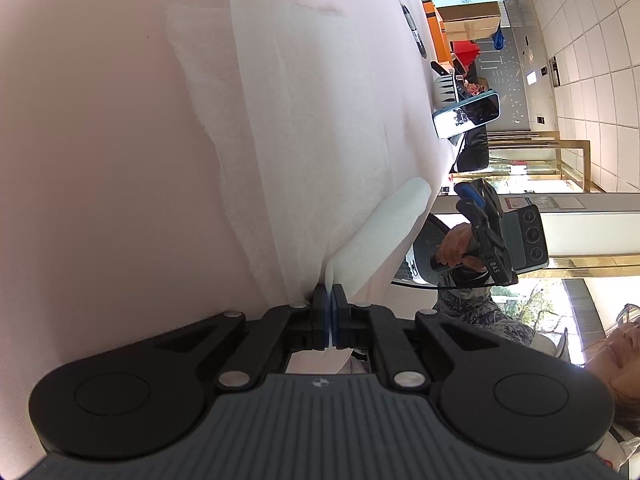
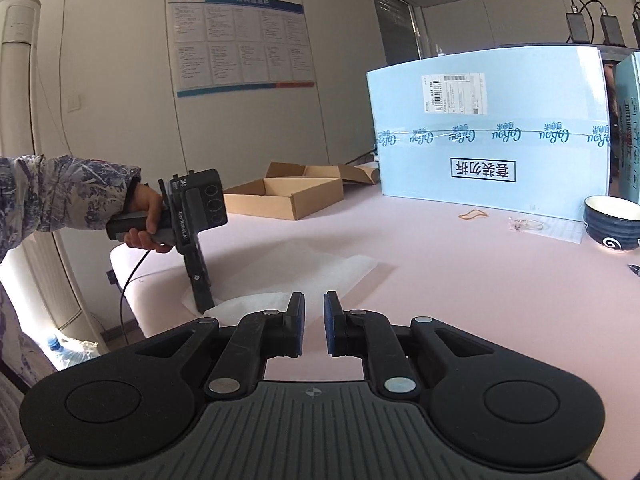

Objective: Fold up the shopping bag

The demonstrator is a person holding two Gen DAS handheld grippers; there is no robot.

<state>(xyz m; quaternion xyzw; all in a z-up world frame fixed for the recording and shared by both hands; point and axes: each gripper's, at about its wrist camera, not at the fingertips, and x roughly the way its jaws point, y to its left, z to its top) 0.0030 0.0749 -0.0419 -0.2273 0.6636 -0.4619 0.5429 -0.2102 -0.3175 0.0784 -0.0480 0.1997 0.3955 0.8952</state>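
— Where's the shopping bag [image 1: 320, 128]?
— Flat on the pink desk [image 1: 100, 160], one corner pinched in the left gripper [image 1: 330, 314], jaws clamped on it.
— And the right gripper [image 2: 314, 322]?
— Off the bag, jaws narrowly apart, holding nothing.

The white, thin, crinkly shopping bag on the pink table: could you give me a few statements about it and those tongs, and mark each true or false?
1. The left tongs are shut on the white shopping bag. True.
2. The right tongs grip the bag too. False: they are open with nothing between them.
3. The bag lies on a pink table. True.
4. The dark blue ceramic bowl sits on top of the bag. False: it stands apart, by the light blue carton.
5. The open brown cardboard box is on the table. True.
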